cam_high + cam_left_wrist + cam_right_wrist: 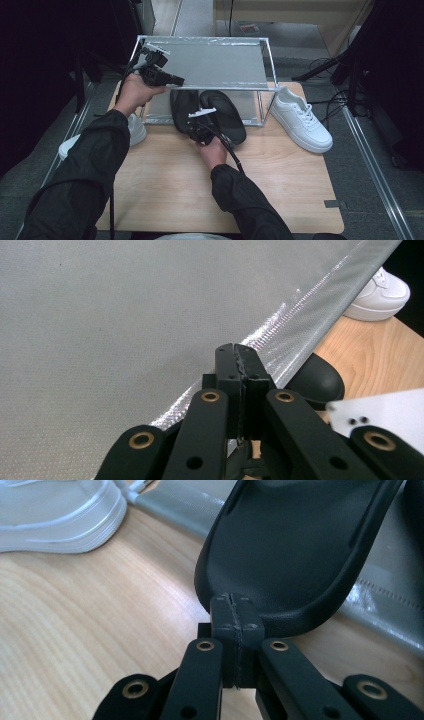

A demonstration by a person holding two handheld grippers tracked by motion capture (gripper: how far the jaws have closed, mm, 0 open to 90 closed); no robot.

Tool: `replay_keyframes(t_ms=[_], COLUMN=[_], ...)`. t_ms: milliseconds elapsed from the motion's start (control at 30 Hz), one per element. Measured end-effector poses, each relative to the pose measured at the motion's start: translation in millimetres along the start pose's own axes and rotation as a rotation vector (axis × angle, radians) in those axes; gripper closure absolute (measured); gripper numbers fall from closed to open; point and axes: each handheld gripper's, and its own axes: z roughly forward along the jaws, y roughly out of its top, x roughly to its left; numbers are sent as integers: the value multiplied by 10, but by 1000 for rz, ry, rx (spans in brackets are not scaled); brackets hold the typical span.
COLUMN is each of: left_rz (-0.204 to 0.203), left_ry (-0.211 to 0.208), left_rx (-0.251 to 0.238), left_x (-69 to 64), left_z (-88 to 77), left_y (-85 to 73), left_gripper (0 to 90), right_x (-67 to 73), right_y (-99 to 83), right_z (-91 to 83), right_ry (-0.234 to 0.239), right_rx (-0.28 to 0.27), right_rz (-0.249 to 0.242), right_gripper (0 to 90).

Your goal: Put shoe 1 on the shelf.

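Observation:
A metal-framed shelf (215, 62) stands at the back of the wooden table (280, 190). Two black slippers lie side by side under it, heels toward me. My left gripper (176, 80) is shut and hovers over the shelf's grey top (125, 315) near its front left edge, with nothing between its jaws (235, 357). My right gripper (196, 129) is shut too, low over the table. In the right gripper view its tips (234, 611) sit right at the heel rim of the left slipper (300, 545); whether they touch it I cannot tell. The right slipper (227, 117) lies beside it.
One white sneaker (302, 122) stands right of the shelf, another (136, 131) by its left front leg, which the right gripper view also catches (55, 515). The shelf's lower plate (390, 595) lies under the slippers. Bare wood stretches in front of me. Cables and dark stands surround the table.

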Motion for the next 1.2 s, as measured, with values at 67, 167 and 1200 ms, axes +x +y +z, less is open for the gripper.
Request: replay_keyframes(t_ms=[67,167,1200], left_rz=[2,-1,-9], left_ry=[6,6,-9], left_rx=[1,2,-1], left_x=[-8,-10,21], left_z=[-2,-1,5], left_y=[-3,1,2], left_gripper=[900,900,899], right_x=[-29,-54,-421], right_y=[28,84,-296], right_z=[30,56,-886], right_ry=[4,17,47], right_rx=[-1,7,-49], right_rz=[12,8,-92], right_gripper=[900,900,900])
